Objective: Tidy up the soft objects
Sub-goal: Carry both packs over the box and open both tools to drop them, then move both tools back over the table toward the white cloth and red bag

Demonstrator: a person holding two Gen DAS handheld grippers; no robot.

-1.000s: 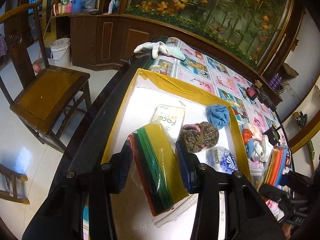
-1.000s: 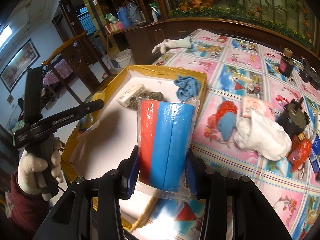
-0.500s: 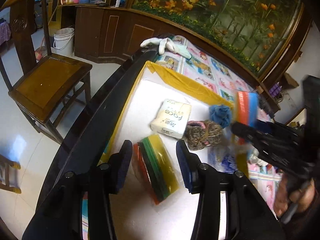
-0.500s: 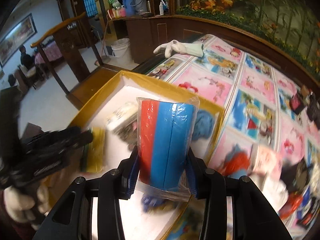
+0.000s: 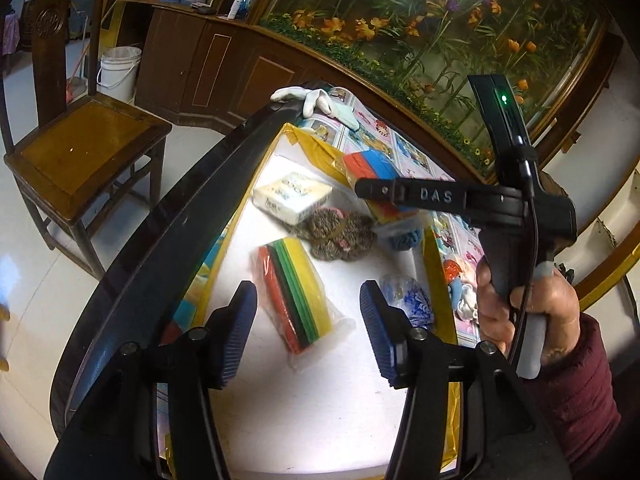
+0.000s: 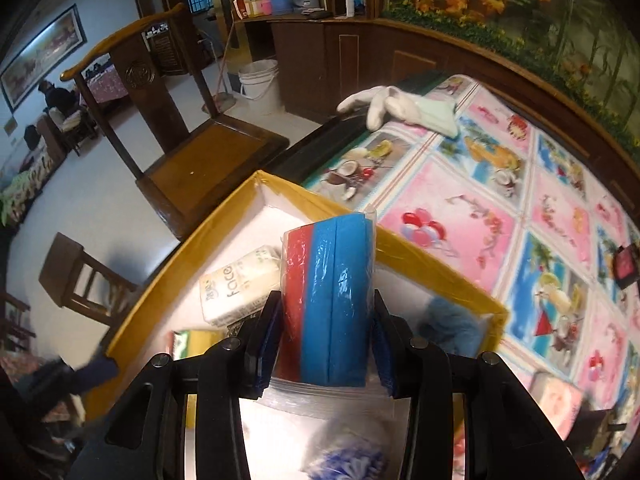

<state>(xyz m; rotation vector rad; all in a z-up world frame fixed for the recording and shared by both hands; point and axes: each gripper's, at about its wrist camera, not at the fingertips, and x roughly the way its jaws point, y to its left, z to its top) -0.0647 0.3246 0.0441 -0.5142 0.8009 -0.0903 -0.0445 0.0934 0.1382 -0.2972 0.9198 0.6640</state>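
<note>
- Over the tray (image 5: 434, 264), a white-floored box with yellow walls on the table (image 6: 472, 220), both grippers work at once.
- The left gripper (image 5: 306, 332) has just been opening its fingers; they stand apart on either side of the striped pack (image 5: 296, 292) without touching it. The pack lies flat on the tray floor, so this looks like a release, with the pack left inside the tray on purpose.
- The right gripper (image 6: 324, 344) has its fingers closed on the blue pack (image 6: 332, 300), a bagged bundle of red and blue cloths. It is pinched across its sides and carried upright above the tray, probably so that it can be lowered in without dragging over the wall.
- The right hand (image 5: 528, 312), in a maroon sleeve, holds that gripper's handle beyond the tray's right wall.
- The tissue pack (image 6: 236, 288), the knitted piece (image 5: 340, 232) and the blue cloth (image 6: 452, 320) lie toward the tray's far end; the first two touch. A blue-patterned bag (image 5: 406, 296) lies by the right wall.
- Soft things are being gathered into the tray, and several are in already. More soft things lie on the table outside the tray's right wall, so the task seems partly done.
- A white glove (image 6: 384, 104) lies on the table edge, well beyond the tray's far wall.
</note>
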